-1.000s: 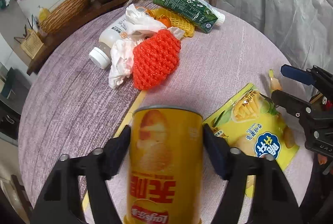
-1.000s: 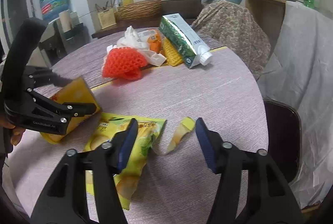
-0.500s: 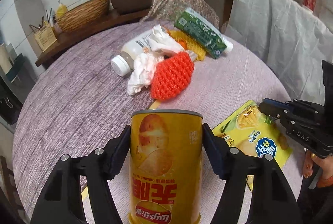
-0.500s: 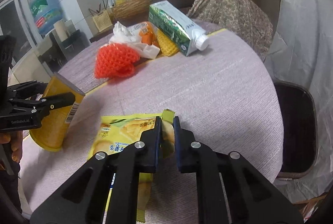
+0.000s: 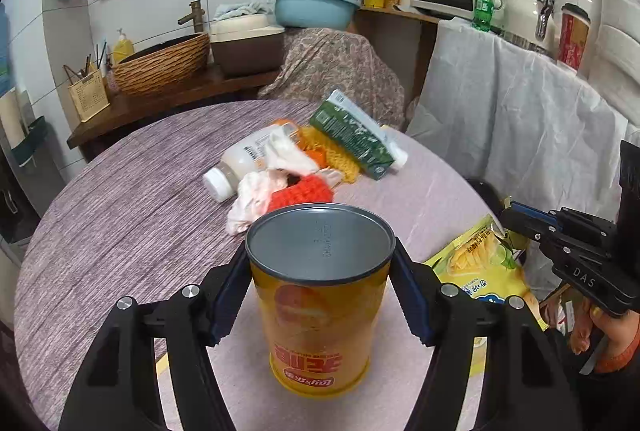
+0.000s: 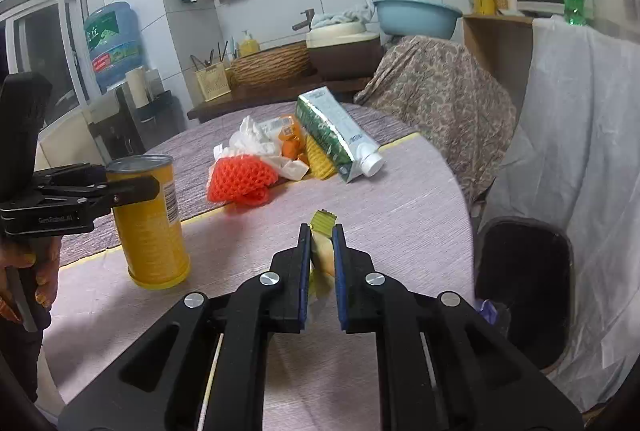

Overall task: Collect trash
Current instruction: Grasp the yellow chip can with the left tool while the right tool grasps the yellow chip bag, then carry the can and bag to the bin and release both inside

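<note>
Off the bench's [image 6: 420,191] right edge, the dark bin [image 6: 524,291] is sitting nearest my right hand-held gripper [image 6: 322,263], which is clenching the yellow crinkly chip bag [image 6: 323,231], while my left hand-held gripper [image 5: 320,291] is grasping the upright yellow cylindrical chip can [image 5: 320,319].

My yellow chip can [image 5: 318,315] stands upright near me on the table. The yellow chip bag [image 5: 480,271] hangs by its corner at right. Far off lie a green carton [image 6: 336,139], white bottle [image 5: 240,163], red net [image 6: 240,179] and tissues [image 5: 256,195].
</note>
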`<state>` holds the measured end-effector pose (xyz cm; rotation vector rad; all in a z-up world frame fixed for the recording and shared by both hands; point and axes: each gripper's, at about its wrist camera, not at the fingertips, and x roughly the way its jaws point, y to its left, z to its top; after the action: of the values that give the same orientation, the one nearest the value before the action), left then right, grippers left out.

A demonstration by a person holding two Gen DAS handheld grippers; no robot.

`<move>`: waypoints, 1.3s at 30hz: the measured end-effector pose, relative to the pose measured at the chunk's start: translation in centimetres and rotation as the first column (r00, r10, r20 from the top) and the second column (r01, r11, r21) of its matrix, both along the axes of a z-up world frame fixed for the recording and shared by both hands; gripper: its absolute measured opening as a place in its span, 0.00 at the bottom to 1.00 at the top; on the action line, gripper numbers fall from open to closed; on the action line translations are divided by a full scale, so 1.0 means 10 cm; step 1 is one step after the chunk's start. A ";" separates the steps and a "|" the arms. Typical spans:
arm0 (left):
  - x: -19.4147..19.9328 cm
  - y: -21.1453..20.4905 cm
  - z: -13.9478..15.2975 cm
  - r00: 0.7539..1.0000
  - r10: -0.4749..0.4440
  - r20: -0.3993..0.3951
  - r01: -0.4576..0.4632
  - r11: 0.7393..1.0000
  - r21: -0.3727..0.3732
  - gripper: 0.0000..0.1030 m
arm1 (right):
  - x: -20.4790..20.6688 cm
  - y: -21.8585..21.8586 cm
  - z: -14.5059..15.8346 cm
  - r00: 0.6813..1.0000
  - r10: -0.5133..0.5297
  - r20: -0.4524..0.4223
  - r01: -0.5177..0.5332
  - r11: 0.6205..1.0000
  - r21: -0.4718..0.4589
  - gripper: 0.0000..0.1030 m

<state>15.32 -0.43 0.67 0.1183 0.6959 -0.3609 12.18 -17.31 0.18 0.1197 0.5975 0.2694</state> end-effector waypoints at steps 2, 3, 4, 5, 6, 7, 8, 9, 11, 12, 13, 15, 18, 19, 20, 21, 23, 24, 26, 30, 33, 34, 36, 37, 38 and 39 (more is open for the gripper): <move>0.00 -0.07 0.02 1.000 -0.010 0.007 0.010 1.000 -0.006 0.64 | -0.03 -0.08 0.06 1.000 -0.009 0.016 0.009 1.000 -0.001 0.11; 0.01 -0.11 0.03 1.000 -0.014 0.012 0.014 1.000 -0.012 0.64 | -0.04 -0.10 0.09 1.000 -0.014 0.024 0.014 1.000 -0.002 0.11; 0.02 -0.17 0.05 1.000 -0.023 0.015 0.024 1.000 -0.017 0.64 | -0.06 -0.14 0.12 0.999 -0.021 0.033 0.021 1.000 -0.005 0.11; 0.02 -0.22 0.07 0.999 -0.034 0.017 0.035 0.999 -0.023 0.64 | -0.07 -0.19 0.15 0.999 -0.026 0.039 0.026 1.000 -0.007 0.11; 0.03 -0.26 0.09 0.999 -0.042 0.019 0.042 0.999 -0.028 0.64 | -0.08 -0.21 0.17 0.999 -0.030 0.044 0.031 0.999 -0.009 0.11; 0.04 -0.33 0.11 0.998 -0.051 0.023 0.052 0.998 -0.034 0.64 | -0.09 -0.26 0.20 0.998 -0.037 0.052 0.038 0.999 -0.014 0.11; 0.05 -0.39 0.14 0.998 -0.061 0.027 0.062 0.997 -0.038 0.64 | -0.09 -0.30 0.23 0.997 -0.044 0.060 0.045 0.999 -0.022 0.11; 0.06 -0.47 0.17 0.997 -0.075 0.032 0.076 0.996 -0.040 0.64 | -0.09 -0.35 0.26 0.996 -0.051 0.066 0.053 0.998 -0.027 0.11; 0.08 -0.61 0.22 0.995 -0.095 0.041 0.097 0.994 -0.050 0.64 | -0.08 -0.50 0.35 0.994 -0.077 0.081 0.079 0.996 -0.028 0.11; 0.11 -0.69 0.25 0.993 -0.110 0.043 0.112 0.992 -0.061 0.64 | -0.07 -0.57 0.38 0.992 -0.089 0.087 0.092 0.995 -0.030 0.11; 0.13 -0.76 0.28 0.992 -0.122 0.043 0.124 0.989 -0.075 0.64 | -0.06 -0.65 0.43 0.990 -0.105 0.094 0.109 0.993 -0.036 0.11; 0.20 -0.91 0.35 0.988 -0.148 0.041 0.152 0.983 -0.106 0.64 | -0.03 -0.85 0.50 0.984 -0.145 0.104 0.152 0.986 -0.063 0.11; 0.28 -1.20 0.44 0.981 -0.187 0.062 0.193 0.974 -0.122 0.64 | 0.05 -1.21 0.55 0.973 -0.207 0.102 0.214 0.975 -0.064 0.11; 0.28 -1.26 0.46 0.978 -0.195 0.071 0.203 0.972 -0.118 0.64 | 0.07 -1.33 0.56 0.968 -0.229 0.101 0.236 0.969 -0.067 0.11; 0.28 -1.39 0.49 0.973 -0.214 0.086 0.223 0.969 -0.110 0.64 | 0.10 -1.44 0.55 0.963 -0.252 0.099 0.260 0.963 -0.078 0.11; 0.29 -1.47 0.50 0.970 -0.226 0.091 0.236 0.966 -0.110 0.64 | 0.13 -1.54 0.53 0.959 -0.267 0.092 0.275 0.958 -0.084 0.11; 0.31 -1.65 0.51 0.963 -0.252 0.093 0.261 0.959 -0.113 0.64 | 0.20 -1.75 0.43 0.951 -0.301 0.068 0.306 0.948 -0.086 0.11; 0.33 -1.76 0.49 0.960 -0.267 0.089 0.276 0.955 -0.112 0.64 | 0.24 -1.82 0.37 0.949 -0.311 0.053 0.314 0.946 -0.084 0.11; 0.37 -1.93 0.46 0.955 -0.282 0.087 0.290 0.951 -0.106 0.64 | 0.33 -1.95 0.18 0.945 -0.327 0.010 0.327 0.942 -0.077 0.11; 0.47 -2.28 0.30 0.951 -0.305 0.045 0.309 0.945 -0.112 0.64 | 0.51 -2.13 -0.36 0.932 -0.354 -0.073 0.348 0.934 -0.087 0.11; 0.51 -2.49 0.18 0.949 -0.314 0.025 0.315 0.944 -0.095 0.64 | 0.63 -2.22 -0.76 0.922 -0.358 -0.147 0.353 0.934 -0.065 0.11; 0.53 -2.56 0.13 0.949 -0.316 0.016 0.316 0.945 -0.086 0.64 | 0.67 -2.24 -0.88 0.918 -0.359 -0.166 0.354 0.933 -0.063 0.11; 0.57 -2.68 0.04 0.948 -0.318 -0.004 0.316 0.945 -0.081 0.64 | 0.74 -2.25 -1.08 0.913 -0.359 -0.196 0.353 0.933 -0.064 0.11; 0.60 -2.74 -0.01 0.948 -0.317 -0.013 0.315 0.946 -0.078 0.64 | 0.76 -2.25 -1.17 0.910 -0.358 -0.210 0.353 0.933 -0.062 0.11; 0.63 -2.80 -0.05 0.949 -0.316 -0.023 0.313 0.947 -0.075 0.64 | 0.78 -2.26 -1.26 0.906 -0.359 -0.223 0.355 0.933 -0.059 0.11; 0.64 -2.84 -0.08 0.948 -0.316 -0.032 0.313 0.947 -0.072 0.64 | 0.80 -2.27 -1.35 0.902 -0.360 -0.240 0.358 0.932 -0.052 0.12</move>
<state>21.69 -28.88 -0.18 0.1595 0.7077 -0.6944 20.14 -40.04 -13.32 0.2564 0.8097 -0.1099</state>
